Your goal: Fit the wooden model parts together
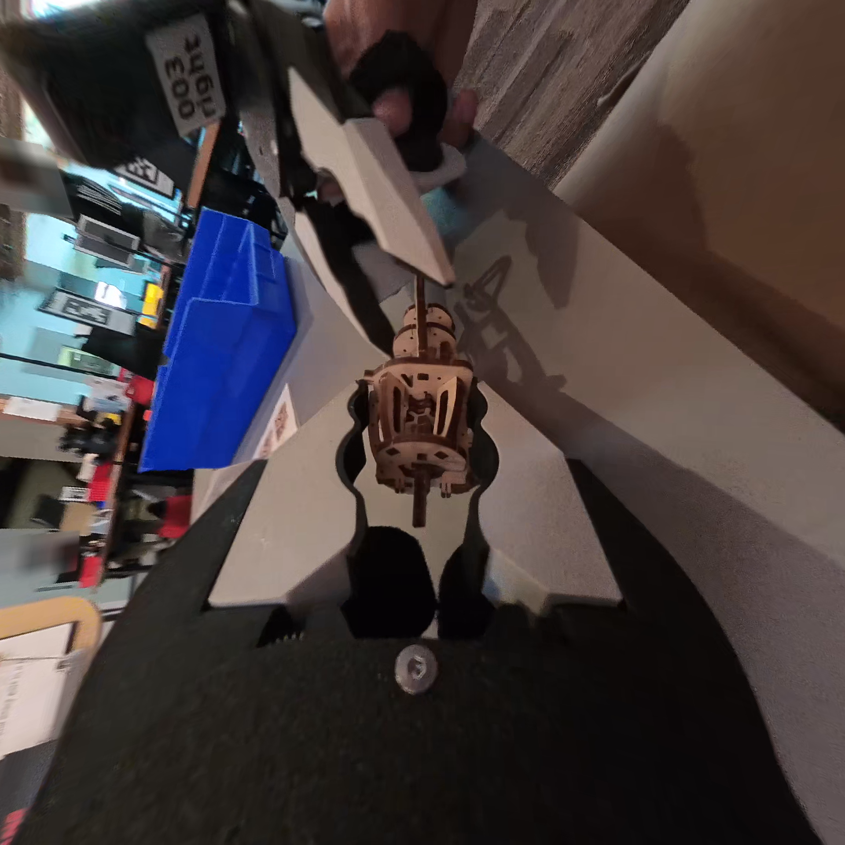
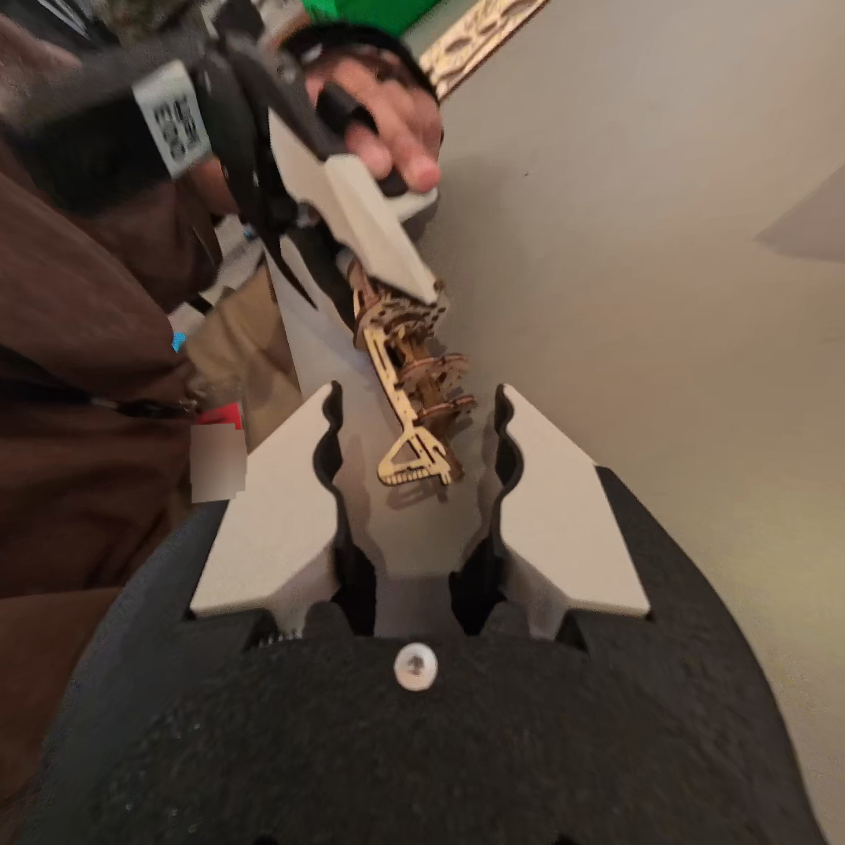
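Gripping a small wooden model (image 1: 418, 420), the left gripper (image 1: 418, 430) has its two pale grey fingers narrowed onto the piece, their black wavy-edged pads pressing both sides of it. The model is laser-cut plywood, pale with dark burnt edges: a rounded cage of curved ribs and pierced discs, with a thin dowel running through its middle and sticking out toward the camera. Stacked toothed discs rise from its far end.

From above, the right gripper (image 1: 446, 281) reaches down, its grey wedge-shaped fingertip at the tip of the thin rod that projects from the model's far end; whether it touches cannot be told from this view. A person's hand (image 1: 402, 100) in a black fingerless glove holds that gripper's handle.

In the right wrist view, the right gripper (image 2: 418, 393) stands wide open with nothing between its fingers. The wooden model (image 2: 411, 379) hangs just ahead of its gap, tilted, showing a flat triangular comb-toothed end lowest and nearest the camera. The left gripper (image 2: 425, 292) clamps the model's upper end, held by a gloved hand (image 2: 388, 132).

A matte off-white table (image 2: 640, 320) lies beneath. A blue plastic bin (image 1: 219, 347) sits on it to the side, and a cut plywood sheet (image 2: 480, 41) lies at its far edge.
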`<state>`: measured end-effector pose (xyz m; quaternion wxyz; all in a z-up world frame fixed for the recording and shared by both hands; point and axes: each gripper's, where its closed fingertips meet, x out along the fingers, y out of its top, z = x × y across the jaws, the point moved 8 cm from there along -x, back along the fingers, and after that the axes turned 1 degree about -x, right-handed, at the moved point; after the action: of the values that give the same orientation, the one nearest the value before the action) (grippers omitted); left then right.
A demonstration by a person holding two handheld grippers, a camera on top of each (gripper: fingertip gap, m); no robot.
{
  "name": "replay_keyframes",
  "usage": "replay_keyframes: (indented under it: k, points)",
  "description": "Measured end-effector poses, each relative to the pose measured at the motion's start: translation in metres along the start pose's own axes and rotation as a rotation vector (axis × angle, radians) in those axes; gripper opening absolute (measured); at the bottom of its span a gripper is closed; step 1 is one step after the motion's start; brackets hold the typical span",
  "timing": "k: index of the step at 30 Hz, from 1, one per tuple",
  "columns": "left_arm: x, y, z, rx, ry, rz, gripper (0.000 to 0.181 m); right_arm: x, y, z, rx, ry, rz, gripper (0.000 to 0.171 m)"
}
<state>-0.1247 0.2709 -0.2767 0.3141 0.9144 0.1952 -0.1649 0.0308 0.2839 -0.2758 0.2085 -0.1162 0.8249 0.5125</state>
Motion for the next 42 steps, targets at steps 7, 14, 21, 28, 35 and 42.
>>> replay_keyframes:
  k: [7, 14, 21, 28, 35, 42]
  points:
    - [0.001, 0.001, 0.002, 0.043, 0.047, -0.002, 0.040, 0.014, 0.012, 0.004, 0.038, 0.044, 0.033, 0.059]
    - [0.003, -0.003, -0.001, -0.021, 0.048, -0.006, 0.040, 0.019, 0.010, 0.009, 0.062, 0.013, -0.017, 0.049]
    - [0.000, 0.005, -0.008, -0.062, 0.097, 0.019, 0.040, 0.006, 0.014, 0.016, 0.209, 0.206, 0.114, 0.050]
    - [-0.018, 0.017, -0.031, -0.163, 0.276, 0.091, 0.040, -0.023, 0.036, 0.012, 0.316, 0.234, 0.490, 0.085]
    - [-0.045, 0.032, -0.047, -0.211, 0.445, 0.220, 0.040, -0.035, 0.054, -0.012, 0.451, 0.056, 0.804, 0.095]
    - [-0.046, 0.031, -0.047, -0.188, 0.453, 0.208, 0.040, -0.042, 0.053, -0.028, 0.293, -0.015, 0.820, 0.093]
